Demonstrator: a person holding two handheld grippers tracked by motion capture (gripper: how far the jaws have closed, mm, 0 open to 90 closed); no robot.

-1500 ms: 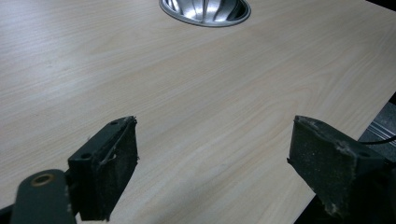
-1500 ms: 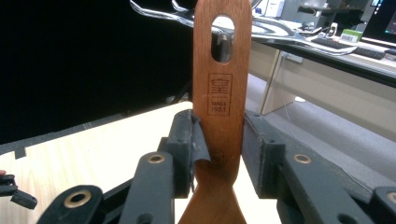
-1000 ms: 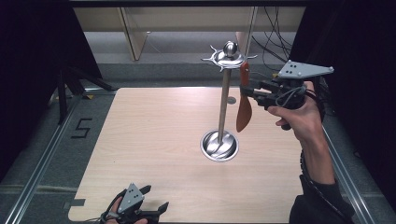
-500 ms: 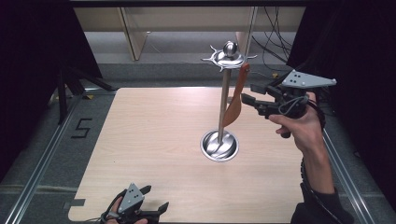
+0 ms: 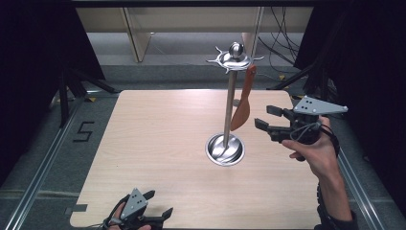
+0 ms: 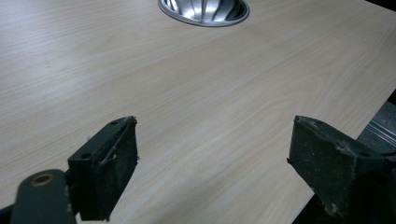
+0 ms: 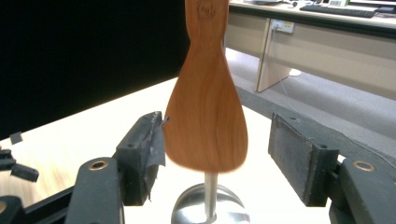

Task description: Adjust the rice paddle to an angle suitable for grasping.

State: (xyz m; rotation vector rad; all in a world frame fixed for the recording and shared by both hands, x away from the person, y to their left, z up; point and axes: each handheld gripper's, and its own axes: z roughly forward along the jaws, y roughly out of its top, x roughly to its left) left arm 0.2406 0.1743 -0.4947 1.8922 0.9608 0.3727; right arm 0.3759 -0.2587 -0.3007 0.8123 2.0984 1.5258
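On the stand: wooden spatula point(image 7: 205, 116) is hanging free.
My right gripper point(image 5: 268, 119): gaping, backing off.
My left gripper point(image 6: 215, 172): resting apart.
Next: I am judging hanging done.

Both jaws apart — left gripper point(image 5: 152, 205) low, right gripper point(image 5: 268, 118) raised

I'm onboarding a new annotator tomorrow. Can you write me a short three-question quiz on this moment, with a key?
1. True or false: the wooden spatula lies flat on the table.
2. What state is the right gripper in? A) shut on the spatula B) open, jaws apart C) shut on nothing
3. Fill in: the left gripper sits near the table's ____ edge, jaws apart.

Key
1. False: it hangs from the top of the metal stand.
2. B: in the right gripper view the blade sits between the spread jaws.
3. Near.
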